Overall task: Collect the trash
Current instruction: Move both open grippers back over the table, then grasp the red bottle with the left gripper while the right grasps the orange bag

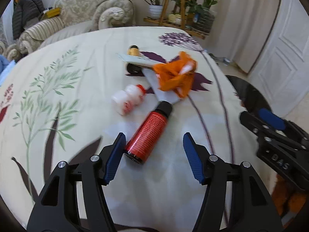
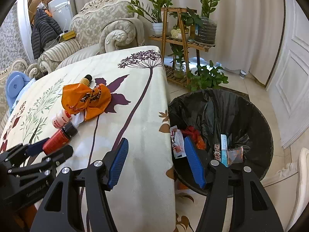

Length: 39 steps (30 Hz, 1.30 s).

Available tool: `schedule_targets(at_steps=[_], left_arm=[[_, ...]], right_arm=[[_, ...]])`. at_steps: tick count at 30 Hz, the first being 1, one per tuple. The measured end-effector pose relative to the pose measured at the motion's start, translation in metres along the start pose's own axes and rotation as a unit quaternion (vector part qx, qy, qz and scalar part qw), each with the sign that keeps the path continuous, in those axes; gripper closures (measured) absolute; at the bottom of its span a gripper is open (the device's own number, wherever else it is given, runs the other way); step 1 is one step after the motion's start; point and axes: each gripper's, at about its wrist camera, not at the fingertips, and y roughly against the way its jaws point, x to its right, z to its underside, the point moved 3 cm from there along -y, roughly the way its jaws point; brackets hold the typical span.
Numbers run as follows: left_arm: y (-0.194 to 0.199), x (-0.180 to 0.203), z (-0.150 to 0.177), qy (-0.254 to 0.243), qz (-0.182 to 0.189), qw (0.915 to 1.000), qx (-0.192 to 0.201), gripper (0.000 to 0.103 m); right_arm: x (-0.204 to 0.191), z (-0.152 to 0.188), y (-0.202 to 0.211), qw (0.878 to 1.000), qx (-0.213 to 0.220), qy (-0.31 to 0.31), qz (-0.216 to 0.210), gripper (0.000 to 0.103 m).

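The left gripper (image 1: 152,145) has its fingers spread around the base of the red bottle (image 1: 147,134) lying on the surface (image 1: 77,100). The right gripper (image 2: 156,154) is spread wide, its right finger (image 2: 194,164) over the bin (image 2: 258,119).

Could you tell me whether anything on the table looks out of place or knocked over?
Yes. The red bottle and the small white bottle lie on their sides on the tablecloth, and a crumpled orange bag sits on some flat card. Nothing appears spilled. The left tongs are open around the red bottle's base.
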Motion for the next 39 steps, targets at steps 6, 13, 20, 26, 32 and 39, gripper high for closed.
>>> schedule_targets(at_steps=[6, 13, 20, 26, 32, 39], left_arm=[[-0.002, -0.002, -0.004, 0.004, -0.025, 0.9997, 0.006, 0.043], [-0.008, -0.001, -0.010, -0.011, -0.033, 0.9993, 0.010, 0.053], [-0.004, -0.002, -0.008, -0.013, -0.021, 0.9995, 0.020, 0.080], [0.006, -0.011, -0.003, 0.000, -0.020, 0.9993, 0.031, 0.080], [0.021, -0.033, -0.004, 0.020, -0.038, 0.9980, 0.047, 0.080], [0.027, -0.077, -0.008, 0.055, -0.072, 0.9944, 0.055, 0.080]], right_arm=[[0.002, 0.002, 0.006, 1.000, 0.005, -0.004, -0.004, 0.044], [0.000, 0.003, 0.007, 1.000, 0.005, -0.001, -0.004, 0.044], [-0.011, 0.003, 0.008, 1.000, 0.004, 0.011, -0.004, 0.044], [-0.026, -0.001, 0.010, 1.000, 0.005, 0.023, -0.009, 0.044], [-0.047, -0.009, 0.009, 0.999, 0.009, 0.041, -0.016, 0.040], [-0.074, -0.024, 0.000, 0.998, 0.010, 0.060, -0.028, 0.037]])
